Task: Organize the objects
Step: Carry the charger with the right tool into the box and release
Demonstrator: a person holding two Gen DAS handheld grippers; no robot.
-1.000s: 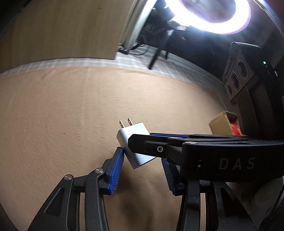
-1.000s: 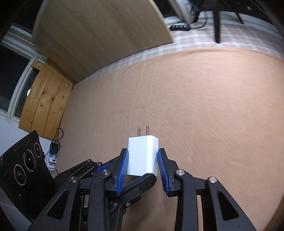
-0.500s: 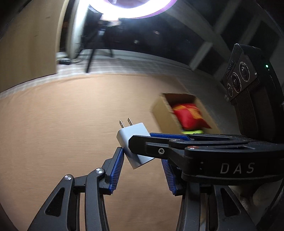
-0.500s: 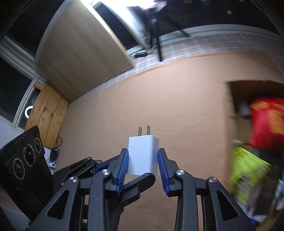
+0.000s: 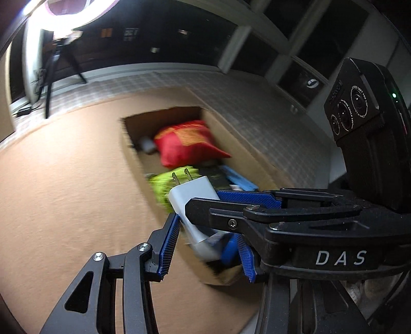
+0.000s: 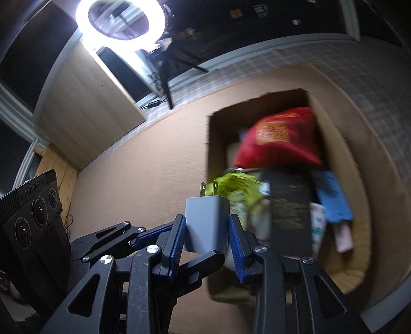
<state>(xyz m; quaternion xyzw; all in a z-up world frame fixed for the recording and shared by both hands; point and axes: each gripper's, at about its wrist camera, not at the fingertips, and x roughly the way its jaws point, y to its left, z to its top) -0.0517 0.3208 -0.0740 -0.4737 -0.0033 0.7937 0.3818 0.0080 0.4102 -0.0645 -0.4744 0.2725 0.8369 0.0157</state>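
An open brown cardboard box [image 6: 334, 164] on the tan carpet, already holding a red bag [image 6: 280, 138], awaits the white two-prong wall charger [image 6: 206, 221]. The right gripper [image 6: 206, 237] clamps the charger above the box's near-left corner; the left gripper [image 5: 205, 240] stands unclenched beside it. Next, I judge: carry over the box, release.

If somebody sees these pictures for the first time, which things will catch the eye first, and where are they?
First comes the white charger in the middle foreground, clamped between the blue pads of the right gripper, its two prongs pointing away from the camera. Behind it, an open cardboard box lies on the tan carpet, with a bright red bag and a yellow-green packet inside. At the top left, a ring light glares.
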